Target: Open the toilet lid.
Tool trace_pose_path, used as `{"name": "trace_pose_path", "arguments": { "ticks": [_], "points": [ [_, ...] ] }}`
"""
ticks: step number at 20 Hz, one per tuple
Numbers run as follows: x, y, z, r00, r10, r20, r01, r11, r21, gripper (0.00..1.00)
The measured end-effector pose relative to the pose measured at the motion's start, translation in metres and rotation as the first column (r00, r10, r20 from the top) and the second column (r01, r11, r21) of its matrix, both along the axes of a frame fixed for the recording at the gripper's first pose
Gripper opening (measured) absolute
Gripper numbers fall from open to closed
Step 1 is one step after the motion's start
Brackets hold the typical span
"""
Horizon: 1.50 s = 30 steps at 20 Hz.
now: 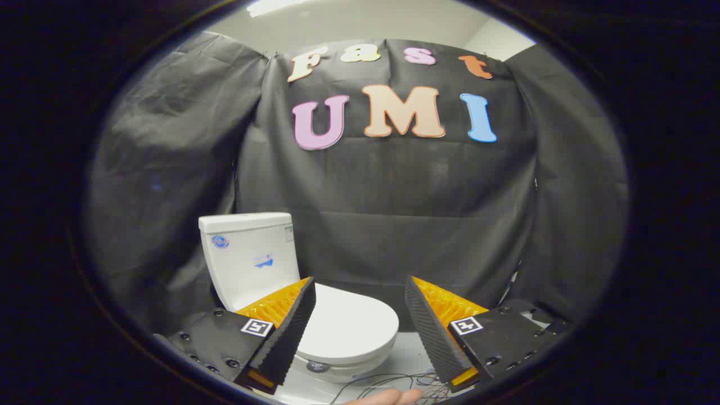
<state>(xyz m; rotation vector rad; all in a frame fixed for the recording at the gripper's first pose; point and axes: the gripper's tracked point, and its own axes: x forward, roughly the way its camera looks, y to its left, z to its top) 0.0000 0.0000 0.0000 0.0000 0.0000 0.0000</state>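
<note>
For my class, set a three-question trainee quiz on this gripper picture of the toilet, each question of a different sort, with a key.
1. True or false: the toilet lid is already raised against the tank.
2. Multiple choice: the gripper has its fingers A) spread apart with nothing held, B) pressed on the lid, C) pressed on the tank.
3. Fill in: the lid's front rim lies in the gap between the two ____.

Key: 1 false, the lid lies flat on the bowl. 2 A, with the lid showing partly between the fingers and beyond them. 3 fingers.
</note>
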Motion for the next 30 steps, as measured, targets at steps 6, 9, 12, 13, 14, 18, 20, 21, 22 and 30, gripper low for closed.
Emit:
{"name": "trace_pose_path", "arguments": {
  "ticks": [6,9,12,13,14,18,20,21,22,30],
  "points": [
    [0.028,0.047,-0.039,0.995,0.089,0.031,-0.091,0.994,0.062,0.99],
    [0.028,0.051,-0.072,0.995,0.102,-0.021,-0.099,0.989,0.111,1.00],
    [0.032,0.041,-0.088,0.996,0.069,-0.047,-0.062,0.990,0.129,1.00],
    [0.031,0.037,-0.094,0.996,0.060,-0.059,-0.051,0.990,0.133,1.00],
    [0.030,0.033,-0.095,0.997,0.052,-0.061,-0.043,0.988,0.145,0.99],
    [0.028,0.012,-0.091,0.999,-0.004,-0.038,0.011,0.981,0.194,0.97],
    [0.025,0.008,-0.088,0.999,-0.023,-0.026,0.028,0.980,0.199,0.97],
    [0.023,0.008,-0.089,0.999,-0.026,-0.026,0.031,0.979,0.202,0.97],
    [0.024,0.011,-0.090,0.999,-0.021,-0.031,0.027,0.979,0.202,0.97],
    [0.025,0.029,-0.119,0.992,0.016,-0.126,0.014,0.972,0.236,0.97]
  ]
}}
